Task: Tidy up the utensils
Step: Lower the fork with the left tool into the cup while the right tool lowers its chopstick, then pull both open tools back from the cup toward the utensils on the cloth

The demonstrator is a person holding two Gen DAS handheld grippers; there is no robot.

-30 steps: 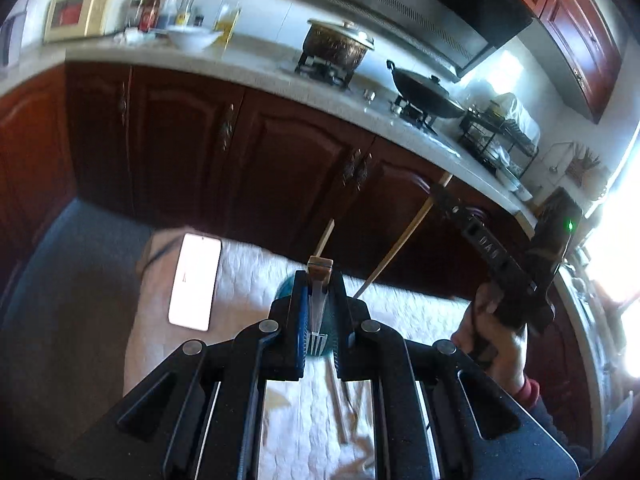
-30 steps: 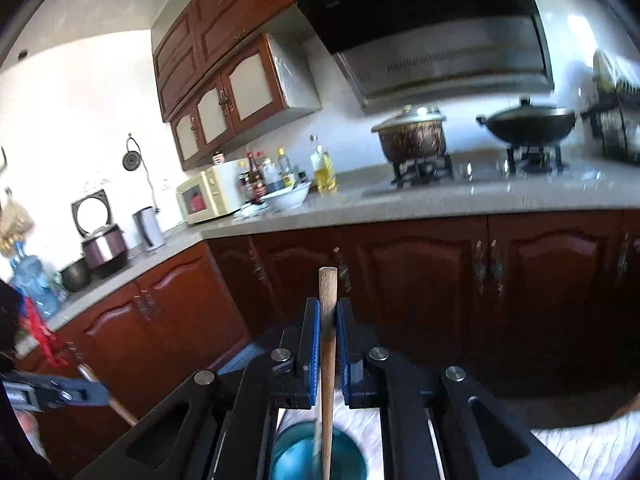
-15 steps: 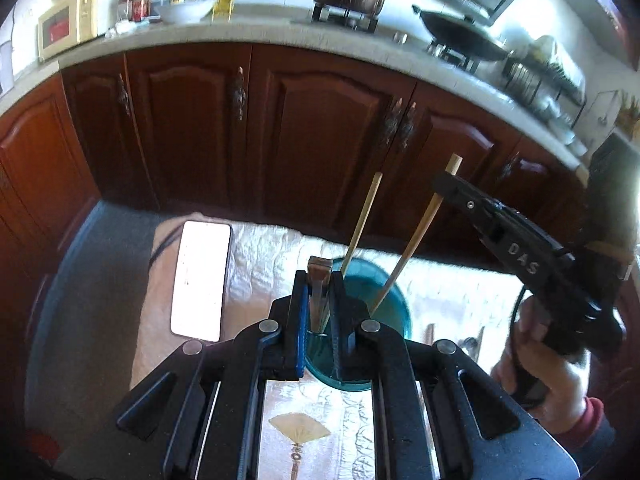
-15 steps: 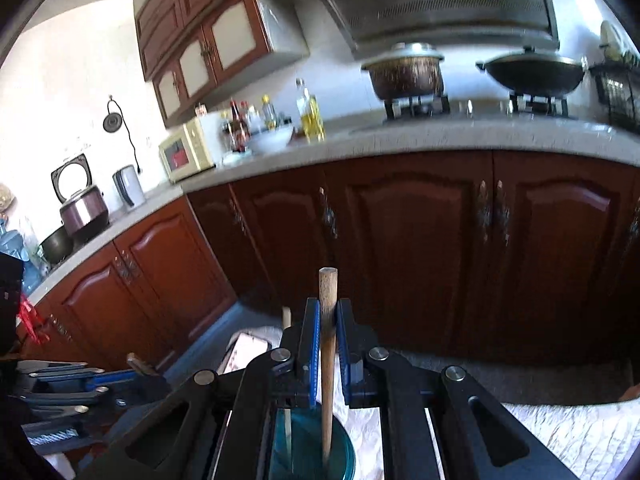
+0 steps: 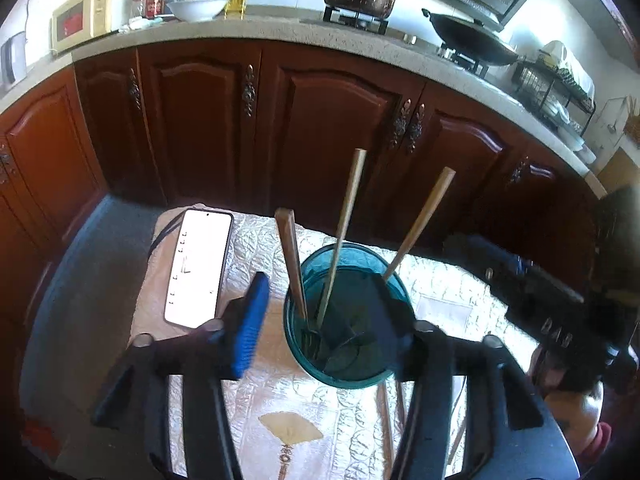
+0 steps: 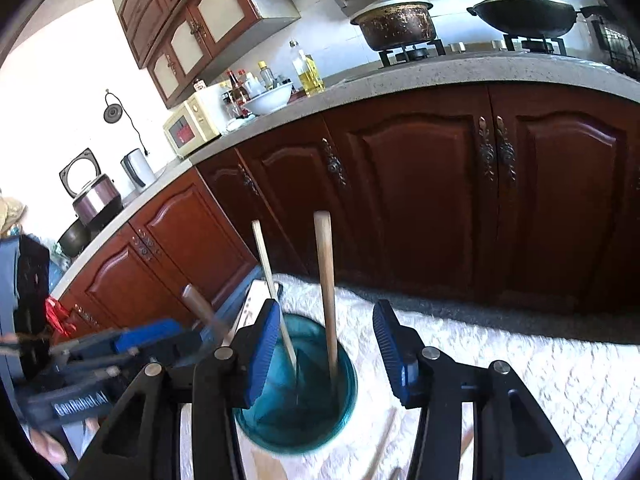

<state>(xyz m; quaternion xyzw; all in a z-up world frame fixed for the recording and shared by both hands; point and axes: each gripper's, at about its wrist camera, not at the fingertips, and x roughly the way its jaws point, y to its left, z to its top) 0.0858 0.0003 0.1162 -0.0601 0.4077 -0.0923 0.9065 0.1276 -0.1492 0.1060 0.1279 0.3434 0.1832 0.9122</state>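
Observation:
A teal glass cup point(image 5: 352, 368) stands on a white quilted cloth point(image 5: 248, 248). Three utensils stand in it: a flat wooden-handled fork point(image 5: 290, 256), a thin chopstick point(image 5: 347, 216) and a round wooden handle point(image 5: 422, 216). My left gripper point(image 5: 320, 320) hangs over the cup's near side, its jaws opening wide; the fork stands free between them. My right gripper point(image 6: 328, 352) is over the cup point(image 6: 296, 400), jaws opening, with the wooden handle point(image 6: 326, 280) untouched between its pads. The chopstick point(image 6: 272, 288) leans beside it.
A lit phone point(image 5: 200, 268) lies on the cloth left of the cup. More utensils point(image 5: 386, 420) lie on the cloth below my left gripper. Dark wooden cabinets point(image 5: 328, 128) under a stone counter point(image 5: 360, 44) close off the far side.
Both grippers came down over the cup with their utensils, then the jaws spread. The fork and the wooden handle have been let go and stand in the cup.

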